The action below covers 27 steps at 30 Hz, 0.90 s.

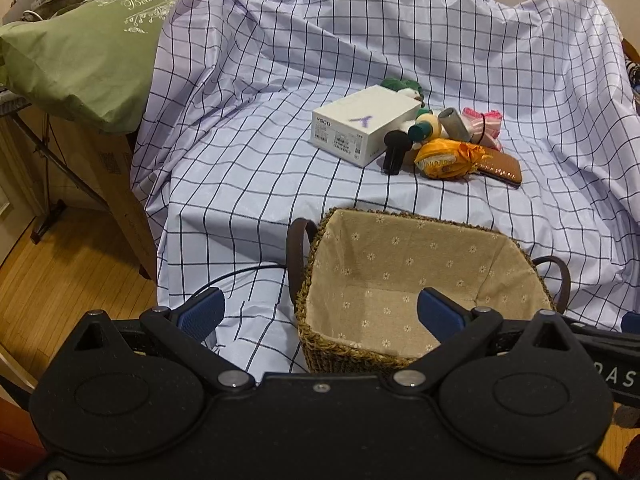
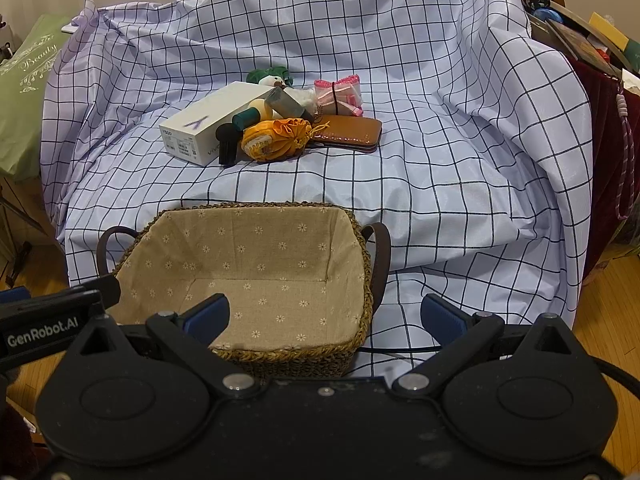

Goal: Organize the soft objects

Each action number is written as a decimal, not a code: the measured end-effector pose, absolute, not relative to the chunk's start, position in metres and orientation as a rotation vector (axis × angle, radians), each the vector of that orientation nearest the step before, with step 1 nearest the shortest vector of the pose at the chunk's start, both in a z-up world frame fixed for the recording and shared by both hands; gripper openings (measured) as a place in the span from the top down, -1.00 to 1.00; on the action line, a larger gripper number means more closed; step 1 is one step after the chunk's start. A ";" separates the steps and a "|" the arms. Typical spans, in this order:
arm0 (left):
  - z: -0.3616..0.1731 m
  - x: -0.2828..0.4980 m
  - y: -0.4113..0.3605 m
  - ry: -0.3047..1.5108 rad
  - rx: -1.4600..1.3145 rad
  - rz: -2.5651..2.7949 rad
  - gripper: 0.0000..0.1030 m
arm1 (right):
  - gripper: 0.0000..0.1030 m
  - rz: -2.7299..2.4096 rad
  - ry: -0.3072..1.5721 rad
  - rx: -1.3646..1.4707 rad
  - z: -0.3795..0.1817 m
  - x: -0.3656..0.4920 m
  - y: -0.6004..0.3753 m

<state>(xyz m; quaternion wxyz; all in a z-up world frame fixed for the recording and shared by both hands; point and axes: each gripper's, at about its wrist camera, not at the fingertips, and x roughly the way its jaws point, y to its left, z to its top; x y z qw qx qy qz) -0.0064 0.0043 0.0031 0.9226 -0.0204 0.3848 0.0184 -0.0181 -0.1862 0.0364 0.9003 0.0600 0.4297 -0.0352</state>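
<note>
While both grippers hang near the woven basket (image 2: 360,248), the left gripper (image 1: 320,314) and the right gripper (image 2: 326,314) have their jaws spread wide and grasp nothing. The basket sits on the checked cloth (image 2: 440,160); only its floral lining shows inside. Farther back lies a cluster: white box (image 2: 208,128), orange pouch (image 2: 276,140), brown case (image 2: 348,132), pink bundle (image 2: 340,94), green plush (image 2: 272,76).
</note>
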 end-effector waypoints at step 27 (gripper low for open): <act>0.008 0.051 0.003 0.842 -0.033 0.018 -0.93 | -0.84 -0.028 0.872 0.164 0.031 0.032 -0.201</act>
